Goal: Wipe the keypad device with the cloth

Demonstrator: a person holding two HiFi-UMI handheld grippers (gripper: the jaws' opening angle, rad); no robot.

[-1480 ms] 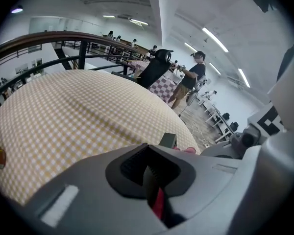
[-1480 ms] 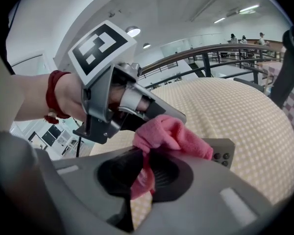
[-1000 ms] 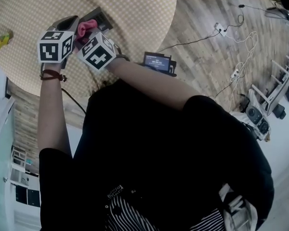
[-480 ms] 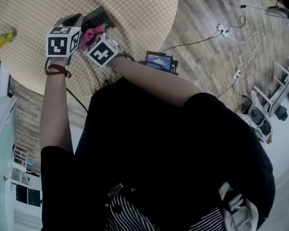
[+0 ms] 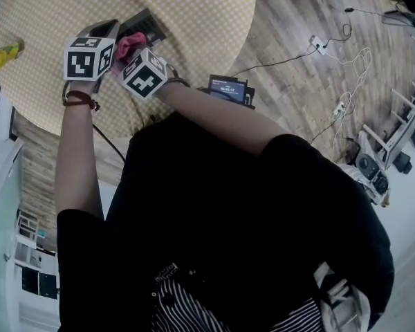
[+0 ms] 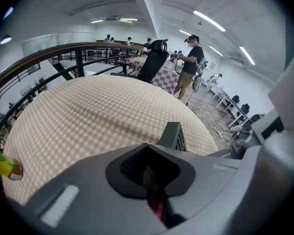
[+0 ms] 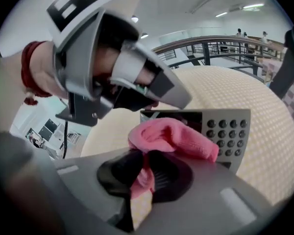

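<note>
The grey keypad device (image 7: 225, 129) lies on the round checked table (image 5: 194, 12), its dark buttons showing in the right gripper view. My left gripper (image 6: 149, 173) is shut on the device's edge; a grey corner of the device (image 6: 174, 136) sticks out past the jaws. My right gripper (image 7: 144, 173) is shut on the pink cloth (image 7: 171, 136), which is bunched against the device's upper face, left of the buttons. In the head view the left gripper (image 5: 113, 28) and right gripper (image 5: 128, 52) sit close together over the device (image 5: 144, 25), with the cloth (image 5: 130, 44) between them.
A yellow bottle (image 5: 3, 54) lies near the table's left edge, also in the left gripper view (image 6: 2, 165). A small lit screen unit (image 5: 226, 88) stands below the table. Cables and a power strip (image 5: 318, 43) trail over the wooden floor. People and a chair (image 6: 152, 65) stand far off.
Both grippers have shifted a little up and to the right over the table, and the pink cloth has slid slightly along the device. Almost nothing moved in the last half second.
</note>
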